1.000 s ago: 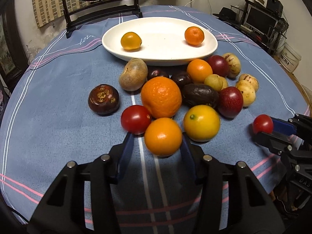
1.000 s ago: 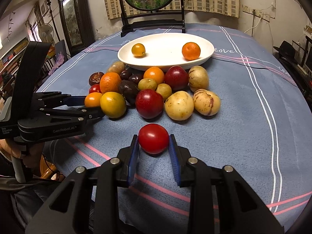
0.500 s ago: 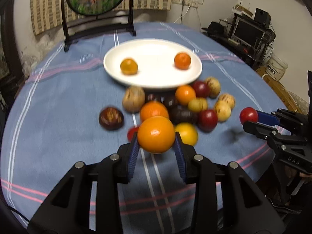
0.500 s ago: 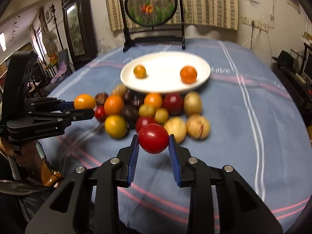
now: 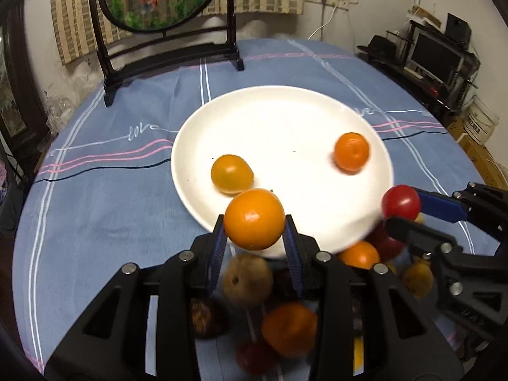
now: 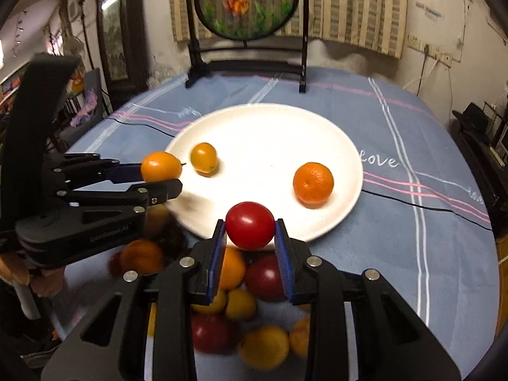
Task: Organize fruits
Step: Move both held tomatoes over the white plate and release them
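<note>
1. An orange fruit (image 5: pixel 254 219) is clamped between the left gripper (image 5: pixel 255 247) pads, held over the white plate (image 5: pixel 285 114)'s near rim.
2. A red tomato (image 6: pixel 250 225) is pinched by the right gripper (image 6: pixel 250 247), likewise raised for placing.
3. The remaining pile (image 6: pixel 250 317) is left on the cloth below.

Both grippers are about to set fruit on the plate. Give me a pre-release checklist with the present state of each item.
1. Left gripper clamps orange fruit: ok.
2. Right gripper clamps red tomato: ok.
3. Free space on white plate: ok; only yellow fruit and tangerine lie there.
4. Both held fruits over the plate's near rim: ok.
5. Grippers apart from each other: ok.
6. Height above plate: cannot tell.
</note>
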{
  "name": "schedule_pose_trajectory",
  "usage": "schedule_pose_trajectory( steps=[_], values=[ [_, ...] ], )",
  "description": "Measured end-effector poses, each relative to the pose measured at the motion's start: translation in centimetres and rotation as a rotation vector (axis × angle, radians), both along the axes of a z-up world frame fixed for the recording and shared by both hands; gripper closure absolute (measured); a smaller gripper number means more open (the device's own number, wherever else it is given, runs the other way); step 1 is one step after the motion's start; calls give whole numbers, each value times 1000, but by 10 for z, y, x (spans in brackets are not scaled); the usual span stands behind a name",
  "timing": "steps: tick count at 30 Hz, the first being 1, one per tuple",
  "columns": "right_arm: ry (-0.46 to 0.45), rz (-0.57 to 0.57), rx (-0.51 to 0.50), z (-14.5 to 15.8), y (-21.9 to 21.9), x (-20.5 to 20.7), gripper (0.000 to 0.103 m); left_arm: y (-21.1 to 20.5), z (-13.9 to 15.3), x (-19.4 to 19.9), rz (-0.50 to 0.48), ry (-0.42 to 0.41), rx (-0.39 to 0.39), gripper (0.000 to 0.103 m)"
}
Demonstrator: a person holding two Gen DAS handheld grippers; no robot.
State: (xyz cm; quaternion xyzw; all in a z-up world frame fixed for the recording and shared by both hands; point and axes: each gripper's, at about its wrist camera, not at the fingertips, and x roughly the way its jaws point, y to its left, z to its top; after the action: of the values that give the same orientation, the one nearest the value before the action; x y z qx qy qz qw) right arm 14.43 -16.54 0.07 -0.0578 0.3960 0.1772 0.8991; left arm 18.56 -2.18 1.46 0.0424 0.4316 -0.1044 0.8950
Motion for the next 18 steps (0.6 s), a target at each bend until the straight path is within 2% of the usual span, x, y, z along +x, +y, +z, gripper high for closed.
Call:
schedule_pose_trajectory(
  steps=[5,7,11,15,18],
  values=[
    [91,-37,-38,-21,3,33,71,3,-12,20,20,35,-1,66],
    [111,-40,-54,-25,3,38,70,6,-13,24,42,30,6,55],
    [91,-54,-16,-21,-4,32,54,10,-7,20,60,-13,16,42],
    [60,-74,17,-10,-15,18,51,14,3,4,63,-52,30,40],
    [40,-95,56,-3,-31,1,46,21,10,-14,66,-79,27,34]
  ],
)
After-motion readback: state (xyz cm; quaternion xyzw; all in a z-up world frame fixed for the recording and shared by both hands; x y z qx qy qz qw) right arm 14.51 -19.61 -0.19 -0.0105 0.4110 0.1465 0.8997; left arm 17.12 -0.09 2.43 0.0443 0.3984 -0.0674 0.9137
